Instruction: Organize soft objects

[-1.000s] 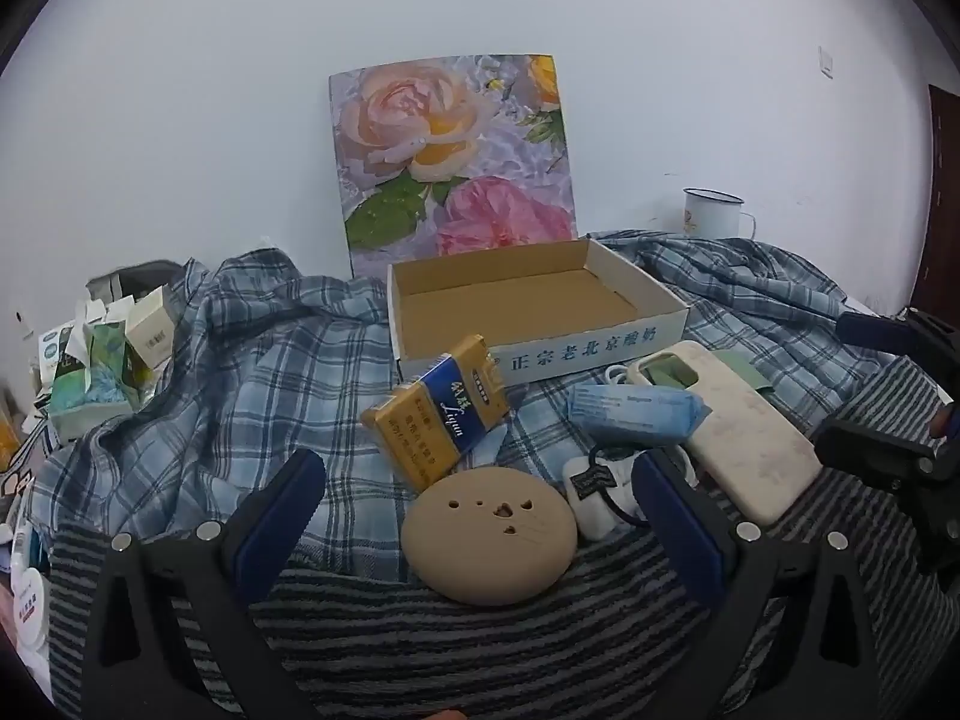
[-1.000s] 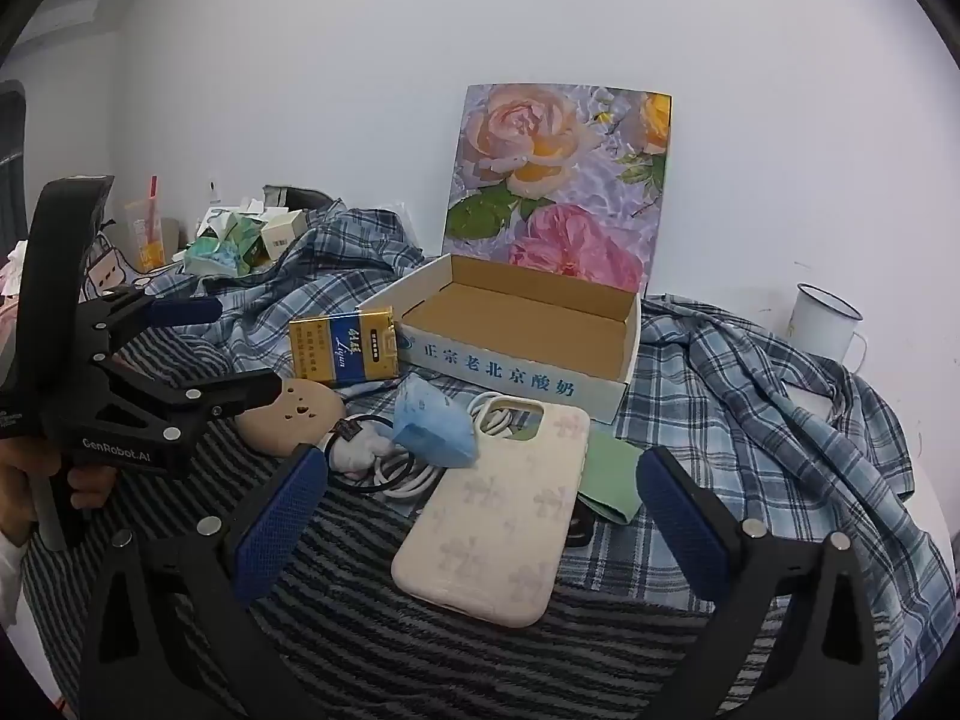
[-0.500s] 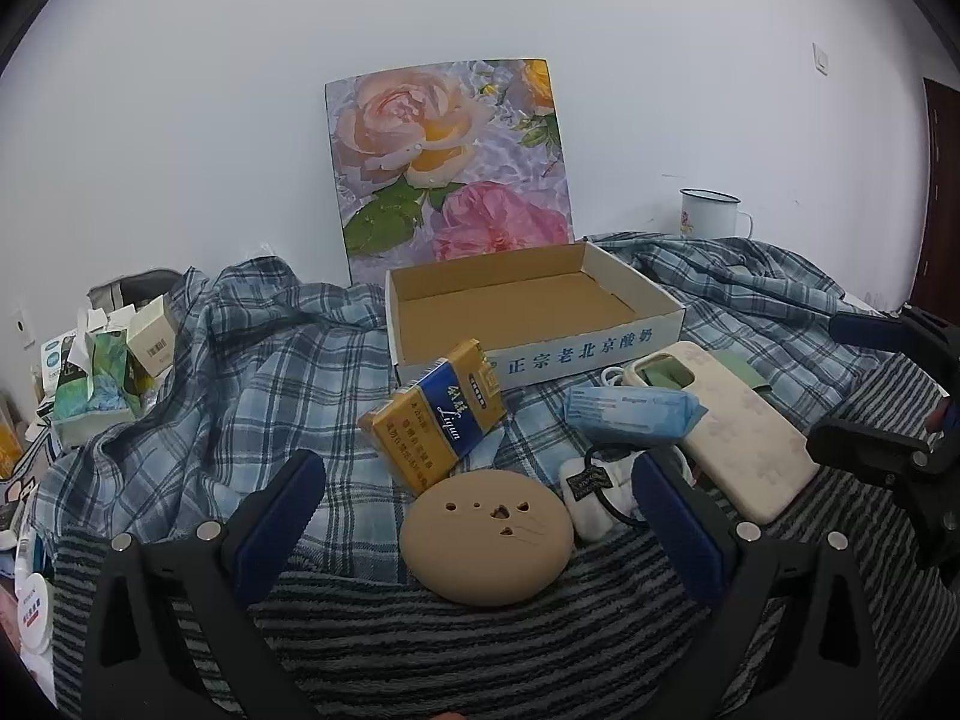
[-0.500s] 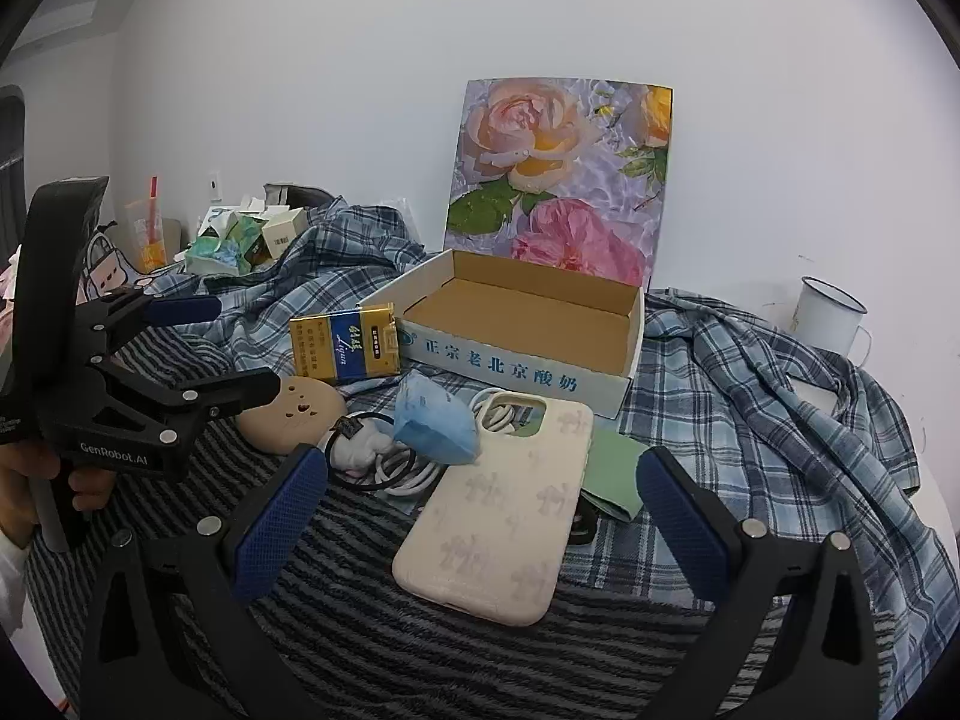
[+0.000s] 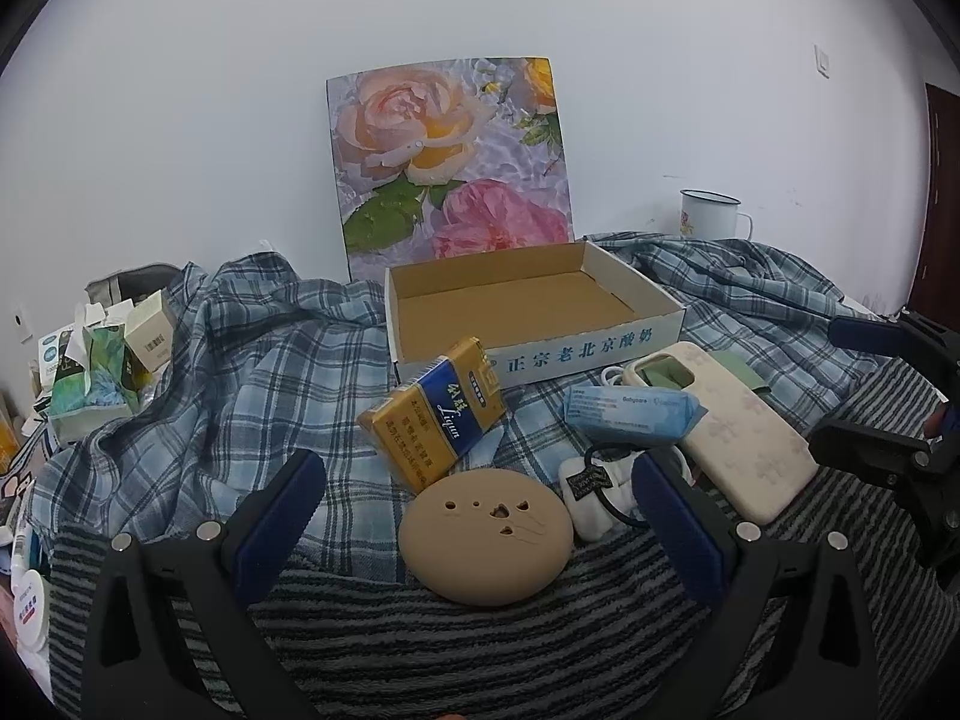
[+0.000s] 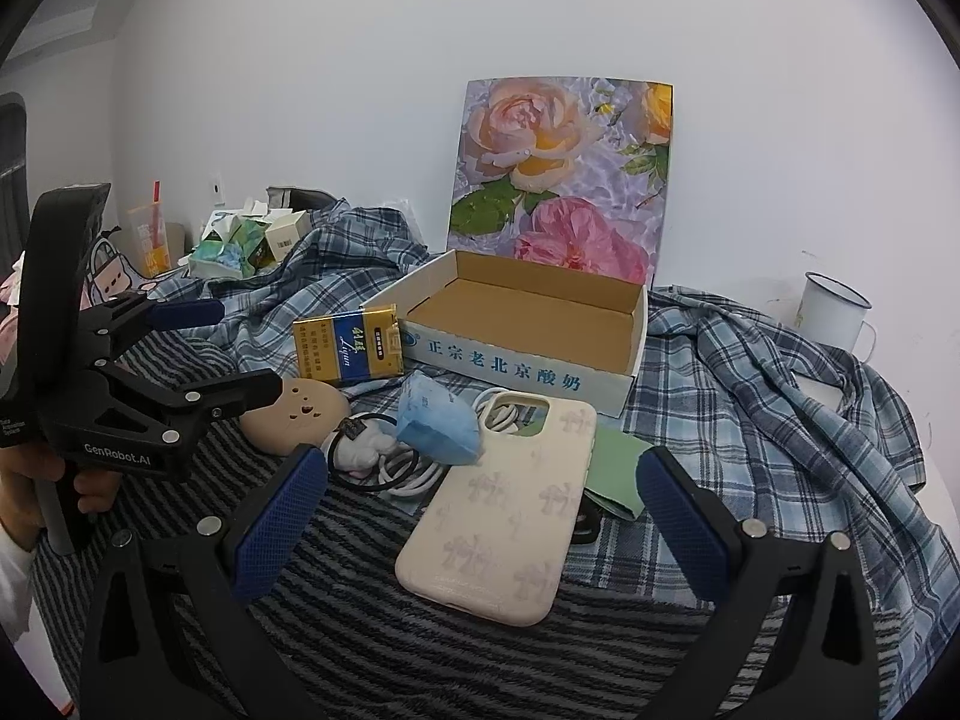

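An open cardboard box with a rose-printed lid stands on a plaid cloth. In front of it lie a yellow-blue Liqun pack, a tan round squishy, a blue tissue pack, a cream phone case, a white cable with a hair tie and a green cloth. My left gripper is open just before the squishy, and also shows in the right wrist view. My right gripper is open over the phone case.
A white enamel mug stands at the back right by the wall. Torn small cartons pile at the left. A striped dark towel covers the front. A white jar sits at the far left edge.
Both views have shifted slightly; the left gripper has eased back and a little up from the squishy. No object has moved and both grippers stay open.
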`<state>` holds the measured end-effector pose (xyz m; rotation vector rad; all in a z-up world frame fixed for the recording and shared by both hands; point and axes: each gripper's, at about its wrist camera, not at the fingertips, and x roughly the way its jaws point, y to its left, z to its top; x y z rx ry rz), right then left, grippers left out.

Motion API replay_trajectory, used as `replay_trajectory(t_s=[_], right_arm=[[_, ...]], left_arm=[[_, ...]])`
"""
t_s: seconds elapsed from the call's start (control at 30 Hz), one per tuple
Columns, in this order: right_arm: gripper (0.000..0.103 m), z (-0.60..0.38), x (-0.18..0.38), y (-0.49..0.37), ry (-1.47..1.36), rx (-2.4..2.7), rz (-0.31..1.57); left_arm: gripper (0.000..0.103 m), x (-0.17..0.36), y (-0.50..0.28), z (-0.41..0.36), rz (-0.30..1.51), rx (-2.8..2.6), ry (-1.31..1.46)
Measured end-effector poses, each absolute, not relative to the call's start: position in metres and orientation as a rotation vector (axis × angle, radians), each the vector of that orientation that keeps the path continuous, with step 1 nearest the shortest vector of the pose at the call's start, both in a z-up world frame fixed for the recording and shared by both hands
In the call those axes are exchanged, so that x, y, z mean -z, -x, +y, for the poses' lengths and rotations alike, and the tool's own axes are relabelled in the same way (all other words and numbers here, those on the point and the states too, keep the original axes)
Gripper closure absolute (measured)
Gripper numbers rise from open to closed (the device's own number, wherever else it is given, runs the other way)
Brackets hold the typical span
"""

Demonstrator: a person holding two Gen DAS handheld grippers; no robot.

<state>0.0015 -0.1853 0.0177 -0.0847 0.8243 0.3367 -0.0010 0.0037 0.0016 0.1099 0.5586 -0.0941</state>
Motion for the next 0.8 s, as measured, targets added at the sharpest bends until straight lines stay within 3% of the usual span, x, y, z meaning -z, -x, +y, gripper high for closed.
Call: replay_trajectory(t_s=[0.8], right_arm=[[0.000,-0.1847,-0.0188,-0.0012,0.077,-0.345,0.826]], left_arm=[[0.000,0.0012,0.0011,0.0040,0.563,0.095,-0.110]])
